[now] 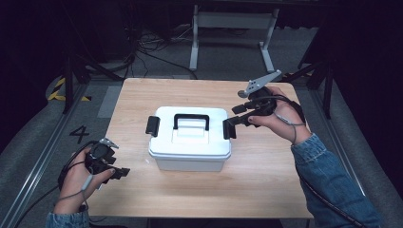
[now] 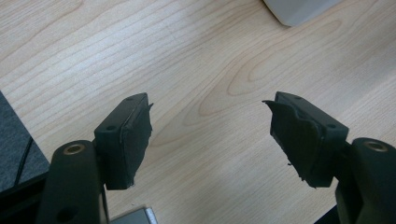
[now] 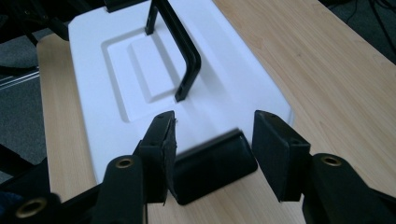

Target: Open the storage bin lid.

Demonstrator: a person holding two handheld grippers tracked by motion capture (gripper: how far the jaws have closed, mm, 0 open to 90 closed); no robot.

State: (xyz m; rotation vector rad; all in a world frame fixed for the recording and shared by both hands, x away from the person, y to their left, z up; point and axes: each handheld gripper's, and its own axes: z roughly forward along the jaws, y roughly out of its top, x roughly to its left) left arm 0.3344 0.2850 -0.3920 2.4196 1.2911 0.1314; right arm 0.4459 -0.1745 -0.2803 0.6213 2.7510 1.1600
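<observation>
Straddling the latch (image 3: 212, 165), right tool (image 3: 212, 140) perhaps touches it.

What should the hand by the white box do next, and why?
Probably close the right gripper on the black side latch of the white plastic box. Its open jaws already stand on either side of that latch, while the left gripper hangs open over bare wooden table.

The counter (image 1: 266, 180) is pale, matt wood-grain, the box (image 1: 190, 142) smooth white plastic with glossy black plastic handle (image 3: 180, 51) and latch (image 3: 210, 165), the sleeve (image 1: 332, 185) blue denim.
</observation>
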